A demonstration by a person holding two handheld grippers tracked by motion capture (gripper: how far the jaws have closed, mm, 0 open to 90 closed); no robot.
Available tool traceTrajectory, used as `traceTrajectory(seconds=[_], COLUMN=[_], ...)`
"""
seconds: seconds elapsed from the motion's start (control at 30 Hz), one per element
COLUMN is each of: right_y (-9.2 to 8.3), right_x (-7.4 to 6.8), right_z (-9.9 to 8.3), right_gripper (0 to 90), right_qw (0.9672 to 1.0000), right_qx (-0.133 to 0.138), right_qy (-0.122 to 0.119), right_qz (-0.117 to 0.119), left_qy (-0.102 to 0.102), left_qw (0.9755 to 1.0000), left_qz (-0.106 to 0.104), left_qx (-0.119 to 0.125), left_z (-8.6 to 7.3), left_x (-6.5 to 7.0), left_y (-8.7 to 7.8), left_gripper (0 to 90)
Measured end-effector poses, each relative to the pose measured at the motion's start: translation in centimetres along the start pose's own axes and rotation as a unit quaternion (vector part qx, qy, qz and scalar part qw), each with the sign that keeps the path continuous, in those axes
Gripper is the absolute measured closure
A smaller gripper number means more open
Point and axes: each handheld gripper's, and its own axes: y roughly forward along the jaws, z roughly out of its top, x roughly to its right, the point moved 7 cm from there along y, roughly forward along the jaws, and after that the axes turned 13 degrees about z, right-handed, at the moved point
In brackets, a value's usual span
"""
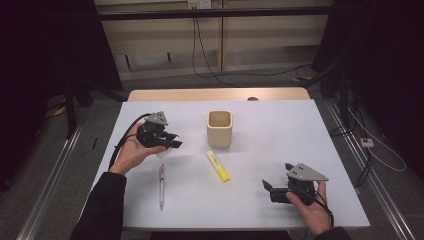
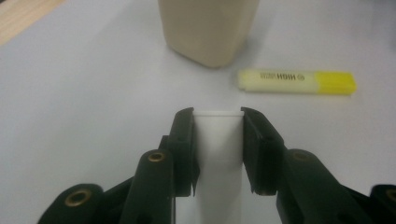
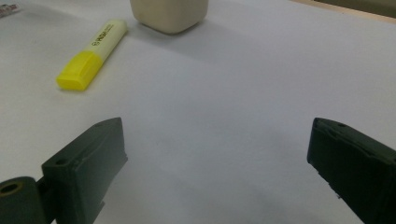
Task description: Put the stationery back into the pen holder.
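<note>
My left gripper hovers over the table's left side, shut on a white block-shaped object that its jaws clamp from both sides; the same white object peeks out below the jaws. Ahead of it stand a beige square cup and a yellow highlighter. The cup is at the table's middle, the highlighter just in front of it. My right gripper rests low at the front right, jaws wide apart with nothing between them; the highlighter and cup lie beyond it.
A white pen lies lengthwise near the front left of the white table top. A wooden strip runs along the far edge. Cables cross the floor behind, and metal rails flank the table.
</note>
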Motion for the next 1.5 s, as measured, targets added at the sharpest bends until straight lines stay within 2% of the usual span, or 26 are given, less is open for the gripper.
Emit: traceTrajectory(seconds=[0.07,0.3,0.43,0.6,0.73,0.8,0.87,1.0,1.17,1.23,1.33,1.4,1.47,1.5], right_y=[0.0,-0.1,-0.1,-0.1,-0.1,-0.1,-0.1,-0.1,-0.1,-0.1,-0.1,-0.1,-0.1,-0.1], right_x=[0.0,0.0,-0.1,-0.1,-0.1,-0.1,-0.1,-0.1,0.0,0.0,-0.1,0.0,0.0,0.0], right_z=[0.1,0.1,0.1,0.1,0.1,0.1,0.1,0.1,0.1,0.1,0.1,0.1,0.1,0.1], right_gripper=[4.1,4.1,4.1,4.1,4.1,4.1,4.1,4.1,4.1,4.1,4.1,4.1,4.1,4.1], right_qw=[1.0,1.0,1.0,1.0,1.0,1.0,1.0,1.0,1.0,1.0,1.0,1.0,1.0,1.0], right_qx=[0.003,0.003,0.004,0.005,0.005,0.004,0.005,0.004,0.005,0.004,0.005,0.006,0.007,0.007], right_qy=[-0.001,-0.002,-0.001,-0.001,-0.001,-0.001,-0.001,-0.001,-0.001,0.0,-0.001,0.0,0.001,0.001], right_qz=[0.0,0.001,0.001,0.001,0.001,0.001,0.001,0.001,0.0,0.0,0.002,0.002,0.002,0.002], left_qy=[-0.018,-0.037,-0.041,-0.06,-0.068,-0.069,-0.077,-0.079,-0.07,-0.068,-0.061,-0.056,-0.06,-0.059], left_qw=[0.9996,0.9978,0.9963,0.993,0.9909,0.989,0.9875,0.9859,0.9856,0.9848,0.985,0.9839,0.9832,0.9832], left_qz=[0.012,0.031,0.042,0.053,0.062,0.072,0.067,0.067,0.065,0.065,0.065,0.063,0.055,0.058], left_qx=[0.016,0.045,0.063,0.086,0.099,0.109,0.119,0.131,0.14,0.146,0.148,0.158,0.164,0.163], left_z=[0.2,0.9,1.5,2.2,2.6,2.8,3.2,3.9,5.2,5.7,6.3,6.8,7.3,7.5], left_x=[-0.1,-0.2,-0.1,-0.1,-0.2,-0.3,-0.2,0.2,0.8,1.1,1.4,1.6,1.9,1.9], left_y=[-0.2,-1.0,-1.5,-1.9,-2.3,-2.5,-2.7,-3.1,-3.2,-3.0,-2.7,-2.5,-2.3,-2.1], left_gripper=[67.5,67.6,67.6,67.6,67.5,67.6,67.5,67.5,67.5,67.5,67.5,67.5,67.5,67.5])
